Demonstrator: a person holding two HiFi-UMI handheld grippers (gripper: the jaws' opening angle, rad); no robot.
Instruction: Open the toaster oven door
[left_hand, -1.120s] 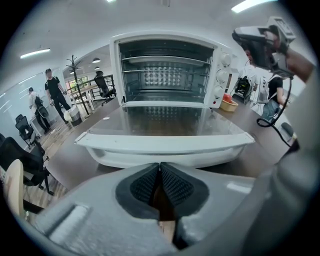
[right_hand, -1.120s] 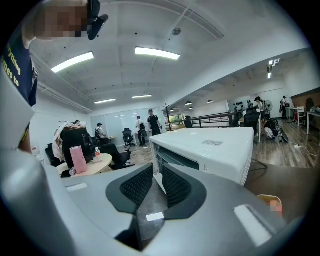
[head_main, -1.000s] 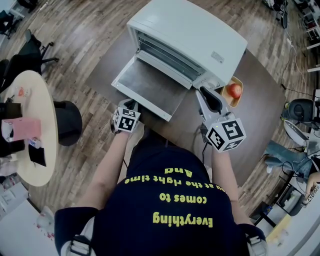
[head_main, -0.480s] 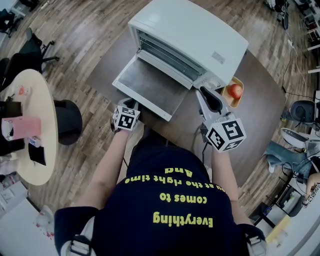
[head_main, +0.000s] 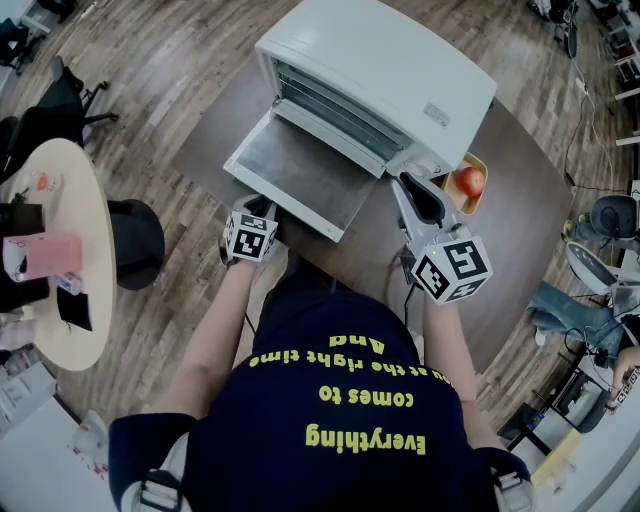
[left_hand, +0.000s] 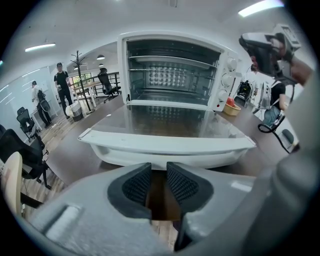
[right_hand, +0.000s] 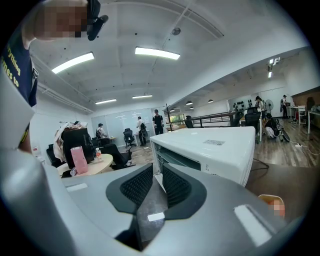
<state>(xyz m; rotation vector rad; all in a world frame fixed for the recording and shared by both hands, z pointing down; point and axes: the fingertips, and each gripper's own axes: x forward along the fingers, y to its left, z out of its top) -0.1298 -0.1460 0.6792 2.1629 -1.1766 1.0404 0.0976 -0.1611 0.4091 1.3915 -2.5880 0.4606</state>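
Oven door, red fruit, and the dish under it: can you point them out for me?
Door (head_main: 300, 175): head view, on the glass pane of the opened-down door.
Fruit (head_main: 469, 181): head view, on its red skin.
Dish (head_main: 481, 163): head view, on its far rim, beside the oven.

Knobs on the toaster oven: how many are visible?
3, in one column on the oven front, right of the opening: top knob, middle knob, bottom knob. None seems hidden.
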